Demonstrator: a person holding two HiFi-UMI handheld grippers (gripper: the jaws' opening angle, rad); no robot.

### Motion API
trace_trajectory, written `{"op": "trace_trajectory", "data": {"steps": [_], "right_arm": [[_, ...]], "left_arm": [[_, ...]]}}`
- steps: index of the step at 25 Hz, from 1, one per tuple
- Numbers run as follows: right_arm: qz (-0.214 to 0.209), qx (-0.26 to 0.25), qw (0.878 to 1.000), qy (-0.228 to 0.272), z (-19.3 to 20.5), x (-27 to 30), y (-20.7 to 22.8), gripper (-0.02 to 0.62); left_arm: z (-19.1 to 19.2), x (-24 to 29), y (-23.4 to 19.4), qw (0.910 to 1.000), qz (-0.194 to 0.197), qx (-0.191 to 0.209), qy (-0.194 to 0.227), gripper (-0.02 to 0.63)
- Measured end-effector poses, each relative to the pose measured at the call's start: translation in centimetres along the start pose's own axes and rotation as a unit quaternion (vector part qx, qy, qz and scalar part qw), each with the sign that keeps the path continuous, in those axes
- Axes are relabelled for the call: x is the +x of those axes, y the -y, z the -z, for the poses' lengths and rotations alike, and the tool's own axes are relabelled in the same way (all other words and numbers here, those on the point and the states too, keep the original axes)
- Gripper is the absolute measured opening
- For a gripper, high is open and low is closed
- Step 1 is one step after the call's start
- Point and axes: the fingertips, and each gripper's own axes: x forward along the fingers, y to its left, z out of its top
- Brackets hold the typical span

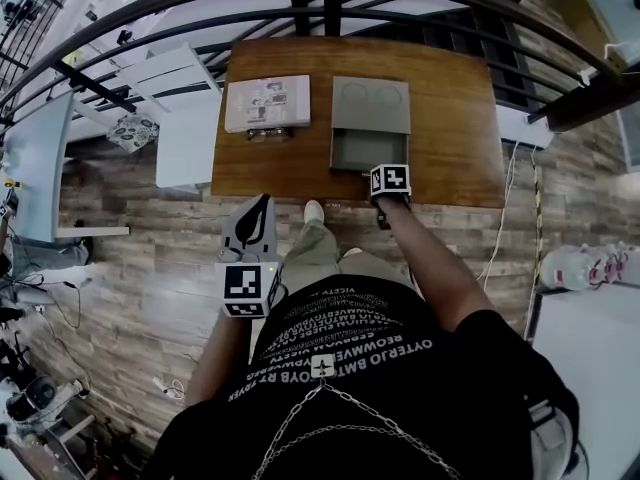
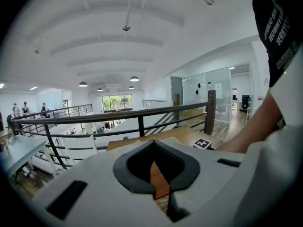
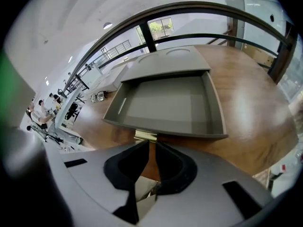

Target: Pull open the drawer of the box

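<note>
Drawer point(image 1: 368, 150) stands open from the box point(image 1: 371, 105), reaching toward the table's point(image 1: 460, 118) near edge. Right gripper point(image 3: 147, 143), fingers narrow, seemingly pinching the brass handle point(image 3: 145, 135). Left gripper point(image 2: 152, 143) hangs off the table, fingertips together, empty.

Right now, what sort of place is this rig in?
Probably a mezzanine in an open-plan office or lab. The wooden table sits against a dark metal railing that overlooks a lower floor with desks, and a glass-walled room and pendant lamps show beyond.
</note>
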Motion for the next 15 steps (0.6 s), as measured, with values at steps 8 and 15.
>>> {"op": "trace_trajectory", "data": {"steps": [8, 15], "right_arm": [[-0.036, 0.055, 0.998, -0.004, -0.5, 0.9, -0.8, 0.209], [-0.022, 0.039, 0.999, 0.000, -0.7, 1.3, -0.7, 0.156]], "left_arm": [[-0.1, 0.1, 2.6, 0.9999, 0.002, 0.004, -0.016, 0.006], [-1.5, 0.8, 3.0, 0.9994, 0.013, 0.027, -0.018, 0.006]]}}
